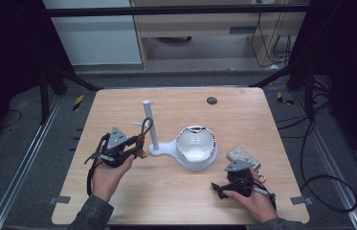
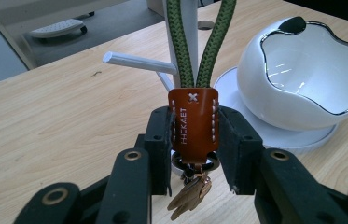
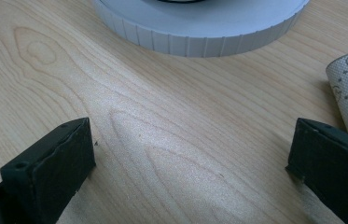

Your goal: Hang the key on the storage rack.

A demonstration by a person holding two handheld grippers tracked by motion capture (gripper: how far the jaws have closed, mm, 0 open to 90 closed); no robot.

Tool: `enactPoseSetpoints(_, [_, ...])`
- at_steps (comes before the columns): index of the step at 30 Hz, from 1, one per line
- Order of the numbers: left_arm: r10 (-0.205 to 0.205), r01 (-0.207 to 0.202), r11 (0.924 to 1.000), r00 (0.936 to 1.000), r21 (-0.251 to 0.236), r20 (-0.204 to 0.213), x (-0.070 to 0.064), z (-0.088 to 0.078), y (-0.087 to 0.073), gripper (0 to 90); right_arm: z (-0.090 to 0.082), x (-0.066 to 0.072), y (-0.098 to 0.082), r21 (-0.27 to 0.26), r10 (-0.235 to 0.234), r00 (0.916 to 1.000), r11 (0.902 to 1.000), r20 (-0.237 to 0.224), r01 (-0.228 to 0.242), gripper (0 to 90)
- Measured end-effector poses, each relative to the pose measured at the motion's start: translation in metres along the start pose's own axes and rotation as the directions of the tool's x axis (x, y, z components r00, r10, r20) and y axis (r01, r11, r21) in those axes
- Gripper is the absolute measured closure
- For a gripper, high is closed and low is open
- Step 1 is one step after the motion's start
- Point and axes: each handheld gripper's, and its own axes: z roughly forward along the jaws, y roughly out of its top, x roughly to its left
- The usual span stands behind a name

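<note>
1. The left claw (image 2: pixel 194 135) was seen pinched on the brown leather tab (image 2: pixel 193 122) of a key lanyard, one black jaw pressed against each side of the tab.
2. From the top of the tab, two strands of green cord (image 2: pixel 181 46) were seen rising straight ahead of the left claw and forming a loop.
3. Below the tab, between the jaws, a metal ring and a small tan charm (image 2: pixel 191 196) were seen hanging just above the tabletop (image 2: pixel 59 121).
4. Directly beyond the left claw, a white stand (image 1: pixel 148 125) with an upright post was seen; a short side peg (image 2: pixel 136 63) jutted from the post, just behind the cord and to its left.
5. In the high view, the left claw (image 1: pixel 138 143) was held just beside the post, with the cord loop (image 1: pixel 145 125) against it; whether the loop was caught on the peg could not be told.
6. A glossy white bowl (image 1: pixel 195 146) with a chrome rim was seen on the stand's round base, ahead and to the right of the left claw.
7. The right claw (image 3: pixel 190 158) was seen spread wide, low over bare wood, with nothing between its jaws.
8. A pale patterned pouch (image 1: pixel 242 154) lay just beside the right claw (image 1: pixel 237 167), and the round base was near ahead of it.
</note>
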Motion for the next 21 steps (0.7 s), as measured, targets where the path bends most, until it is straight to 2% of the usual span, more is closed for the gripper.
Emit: enactPoseSetpoints(21, [-0.013,0.013,0.9998,0.9998,0.014,0.012,0.002,0.013,0.0,65.7,0.0,0.0,0.0,0.002,0.005,1.0,1.0,-0.001,-0.005,0.3])
